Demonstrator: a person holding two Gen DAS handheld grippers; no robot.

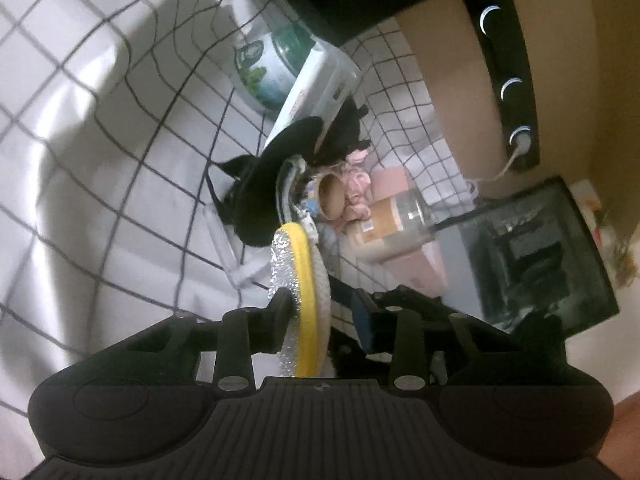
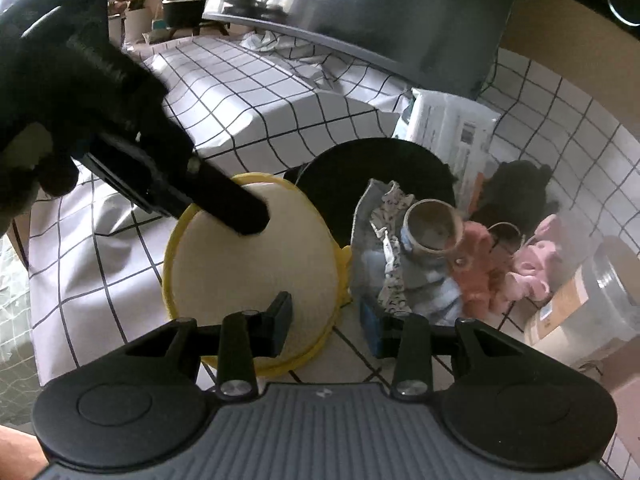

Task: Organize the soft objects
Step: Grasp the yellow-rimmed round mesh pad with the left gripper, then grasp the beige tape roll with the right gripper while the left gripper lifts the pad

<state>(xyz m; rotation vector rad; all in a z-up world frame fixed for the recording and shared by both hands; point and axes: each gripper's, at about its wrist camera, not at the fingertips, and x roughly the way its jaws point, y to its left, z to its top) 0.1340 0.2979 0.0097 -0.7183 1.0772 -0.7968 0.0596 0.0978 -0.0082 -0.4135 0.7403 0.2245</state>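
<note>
A round pad with a yellow rim (image 2: 248, 280), cream on one face and silver foil on the other, stands on edge on the checked tablecloth. My left gripper (image 1: 324, 304) is shut on it: one finger (image 1: 282, 308) presses the foil side. In the right wrist view its other finger (image 2: 236, 212) rests on the cream face. My right gripper (image 2: 330, 324) hangs just in front of the pad with its jaws apart. The pad's right rim sits in the gap, and neither pad presses on it. A heap of cloths with a cardboard tube (image 2: 430, 232) lies to the right.
Behind the pad sits a black round hat (image 2: 360, 164). Orange (image 2: 476, 276), pink (image 2: 532, 272) and black (image 2: 516, 192) plush toys lie by the cloths. A clear jar (image 2: 616, 276), a white packet (image 2: 452, 128) and a monitor (image 2: 360, 8) stand around them. A gloved hand (image 2: 48, 80) holds the left gripper.
</note>
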